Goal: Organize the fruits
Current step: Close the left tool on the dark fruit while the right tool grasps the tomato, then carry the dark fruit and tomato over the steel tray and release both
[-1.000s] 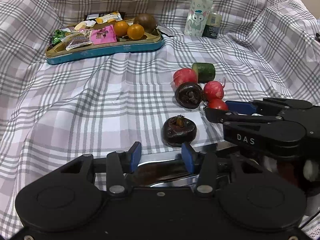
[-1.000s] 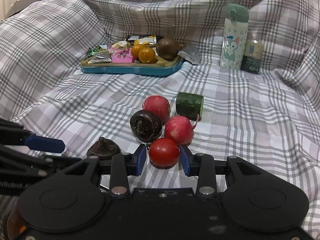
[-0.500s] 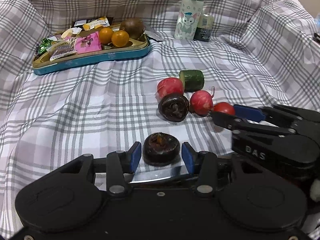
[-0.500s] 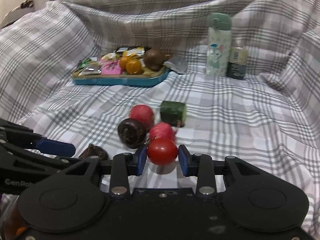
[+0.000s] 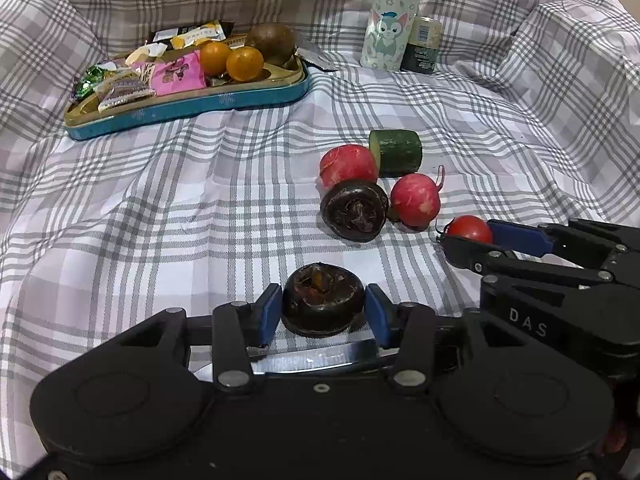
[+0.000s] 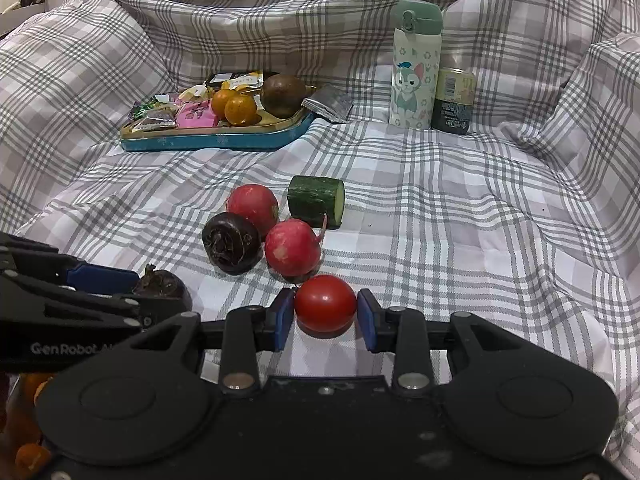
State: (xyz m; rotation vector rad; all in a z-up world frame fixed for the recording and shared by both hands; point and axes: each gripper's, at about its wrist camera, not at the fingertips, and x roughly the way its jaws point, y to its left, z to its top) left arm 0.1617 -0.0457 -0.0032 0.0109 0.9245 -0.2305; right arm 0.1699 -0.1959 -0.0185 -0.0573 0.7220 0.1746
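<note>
**Two grippers, two fruits, each one square between its jaws**

Left wrist view first: the left gripper (image 5: 324, 314) has the dark water chestnut (image 5: 323, 304) dead centre between its blue pads, right at the near edge of the checked bedsheet (image 5: 200, 208). The jaws stand wide around it, with a thin gap showing at each side, so I read this as straddling and not yet squeezing. Nothing to reach for; the fruit lies straight ahead, flat side down, stem scar up. Off to the right the right gripper (image 5: 470, 236) pokes in with the tomato (image 5: 469, 229) at its tips. Further out sit a second chestnut (image 5: 354, 210), two radishes and the cucumber piece (image 5: 396, 153); the blue tin tray (image 5: 192, 106) lies far left.

Over to the right wrist view: the right gripper (image 6: 325, 314) is closed on the tomato (image 6: 325, 303), pads pressing both flanks, just near of the closest radish (image 6: 292, 247). The left gripper comes in from the left with its chestnut (image 6: 162, 284). The tray (image 6: 224, 141) lies far and left of both, so the left hand looks the nearer carrier.
</note>
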